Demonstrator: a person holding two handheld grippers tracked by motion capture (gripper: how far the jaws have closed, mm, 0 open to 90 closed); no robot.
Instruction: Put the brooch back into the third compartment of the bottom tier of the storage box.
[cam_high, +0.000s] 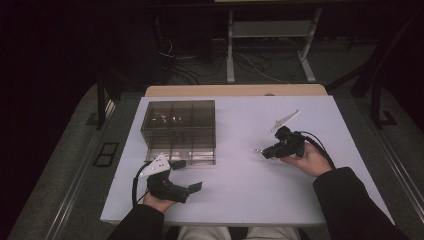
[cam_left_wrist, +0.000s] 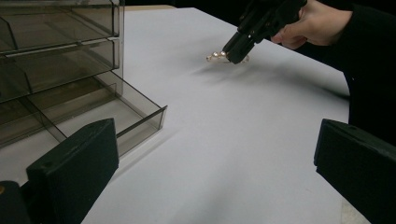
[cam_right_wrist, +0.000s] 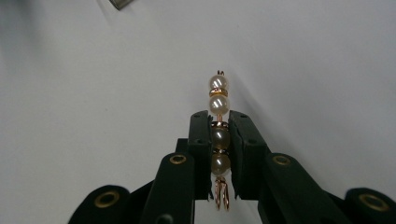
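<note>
A small piece of jewellery, several pearls on a thin gold wire (cam_right_wrist: 218, 100), is pinched between the two black jaws of my right gripper (cam_right_wrist: 219, 119), with two pearls sticking out past the tips. In the high view the right gripper (cam_high: 264, 153) hangs just above the white table (cam_high: 280, 200), right of centre, and the pearl piece (cam_high: 259, 150) points left. The left gripper view sees that pearl piece (cam_left_wrist: 215, 56) at the right gripper's tip. My left gripper (cam_high: 190, 175) stands open near the front left, beside the drawer box, with nothing between its jaws.
A smoky clear plastic drawer box (cam_high: 179, 131) stands on the left half of the table, its lowest drawer (cam_left_wrist: 140, 109) pulled out toward me. The person's dark sleeves come in from the bottom. Cables and table legs lie on the floor beyond.
</note>
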